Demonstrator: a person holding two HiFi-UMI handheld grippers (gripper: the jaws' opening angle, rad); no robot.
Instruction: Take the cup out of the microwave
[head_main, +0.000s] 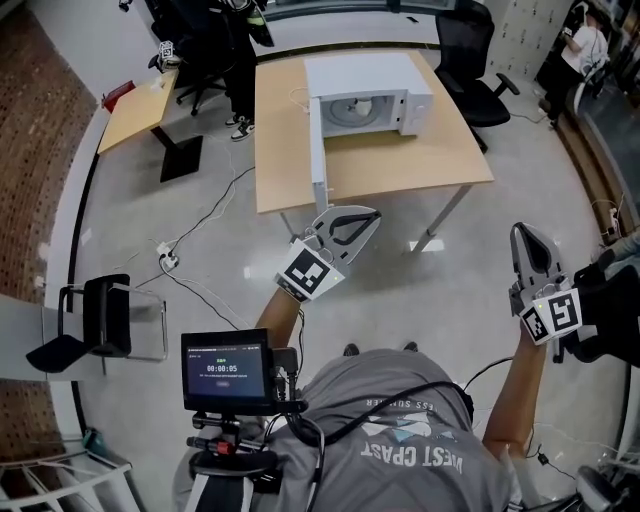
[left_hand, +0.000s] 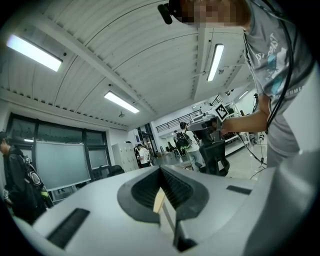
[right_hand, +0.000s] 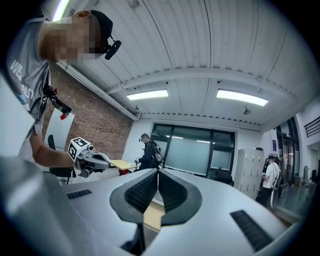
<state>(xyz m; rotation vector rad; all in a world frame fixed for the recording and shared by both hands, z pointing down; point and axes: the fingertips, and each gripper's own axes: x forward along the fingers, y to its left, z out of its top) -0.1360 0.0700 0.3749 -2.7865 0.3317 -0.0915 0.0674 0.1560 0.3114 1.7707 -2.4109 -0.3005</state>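
1. Table (head_main: 290, 150): rectangular pale wood top on thin metal legs, carrying the microwave.
2. Microwave (head_main: 400, 68): smooth white box, door (head_main: 318, 150) swung open at its left.
3. Left claw (head_main: 371, 216): grey moulded shell, ribbed black pads, jaws together and empty, well short of the microwave.
4. Right claw (head_main: 519, 231): same build, jaws together and empty, right of the microwave.
5. Cup: not distinguishable inside the microwave's open cavity.

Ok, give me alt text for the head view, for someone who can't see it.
Seen from above, a person holds out two grey two-jaw grippers, the left gripper and the right gripper, both shut and empty, toward a white box-shaped microwave with its door swung open on a light wooden table. No cup can be made out inside.
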